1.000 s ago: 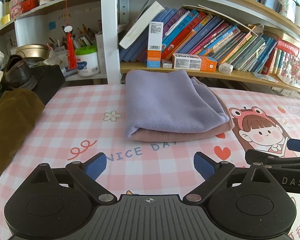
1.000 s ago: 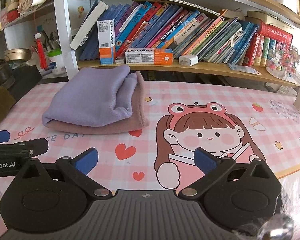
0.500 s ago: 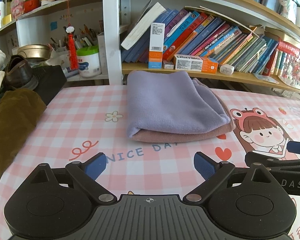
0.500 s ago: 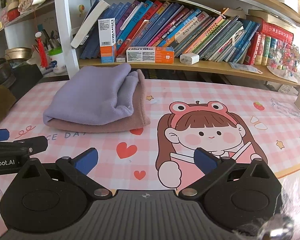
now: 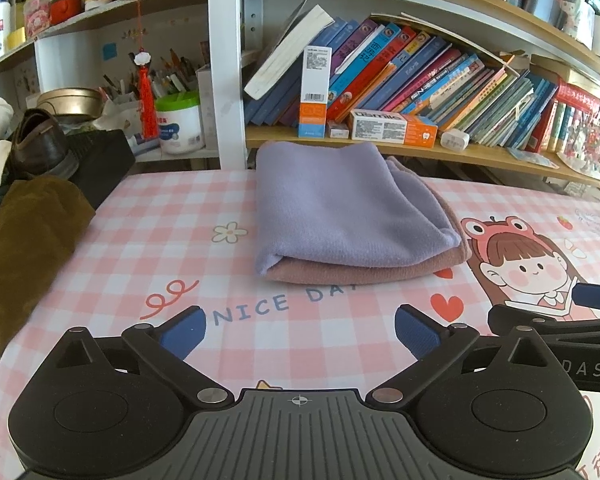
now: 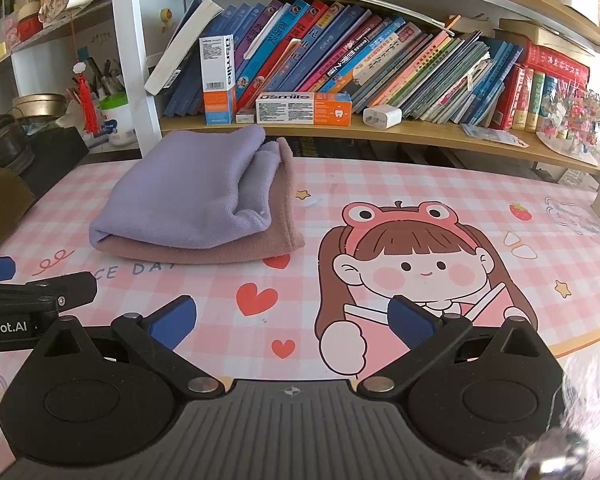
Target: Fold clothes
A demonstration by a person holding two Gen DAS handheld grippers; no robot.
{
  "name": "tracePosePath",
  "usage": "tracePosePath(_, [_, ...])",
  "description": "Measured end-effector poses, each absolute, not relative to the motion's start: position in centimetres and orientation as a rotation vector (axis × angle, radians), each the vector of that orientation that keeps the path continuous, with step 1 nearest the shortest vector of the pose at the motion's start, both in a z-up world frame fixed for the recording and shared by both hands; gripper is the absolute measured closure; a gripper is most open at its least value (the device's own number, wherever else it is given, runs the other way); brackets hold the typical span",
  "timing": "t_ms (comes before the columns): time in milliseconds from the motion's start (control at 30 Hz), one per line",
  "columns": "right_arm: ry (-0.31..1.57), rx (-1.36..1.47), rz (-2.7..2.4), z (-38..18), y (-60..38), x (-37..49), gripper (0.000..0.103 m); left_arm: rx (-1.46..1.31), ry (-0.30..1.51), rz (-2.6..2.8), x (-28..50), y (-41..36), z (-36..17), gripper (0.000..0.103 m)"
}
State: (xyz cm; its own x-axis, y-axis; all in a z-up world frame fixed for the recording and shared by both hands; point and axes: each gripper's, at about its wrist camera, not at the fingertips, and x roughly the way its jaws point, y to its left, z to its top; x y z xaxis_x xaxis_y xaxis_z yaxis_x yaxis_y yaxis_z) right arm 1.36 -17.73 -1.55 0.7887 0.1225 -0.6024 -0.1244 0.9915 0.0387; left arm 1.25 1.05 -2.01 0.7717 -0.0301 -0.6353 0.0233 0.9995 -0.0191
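Observation:
A folded lilac cloth lies on top of a folded dusty-pink cloth at the back of the pink checked table, close to the shelf. The right wrist view has the same stack at upper left, lilac cloth over pink cloth. My left gripper hovers short of the stack, its jaws opening wide with nothing between them. My right gripper is open and empty over the cartoon girl print. Neither gripper touches the cloths.
A brown garment, a dark shoe and a black box crowd the table's left edge. Behind the stack runs a bookshelf with boxes and a white tub. My right gripper's finger shows at the left view's right edge.
The left gripper's blue pads stand slightly further apart than before. Both hands and the cloth stack have stayed where they were.

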Motion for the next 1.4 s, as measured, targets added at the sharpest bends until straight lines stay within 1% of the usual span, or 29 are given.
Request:
tracePosePath(1100, [0.671,0.007,0.127,-1.65,-17.96,1.54,0.0,-0.038,0.719,-0.027,1.5,1.47,-2.31,0.0])
tracePosePath(1400, [0.672,0.008,0.127,-1.7,-17.96,1.5,0.0,-0.042,0.704,-0.023,1.27,1.47,-2.24,0.0])
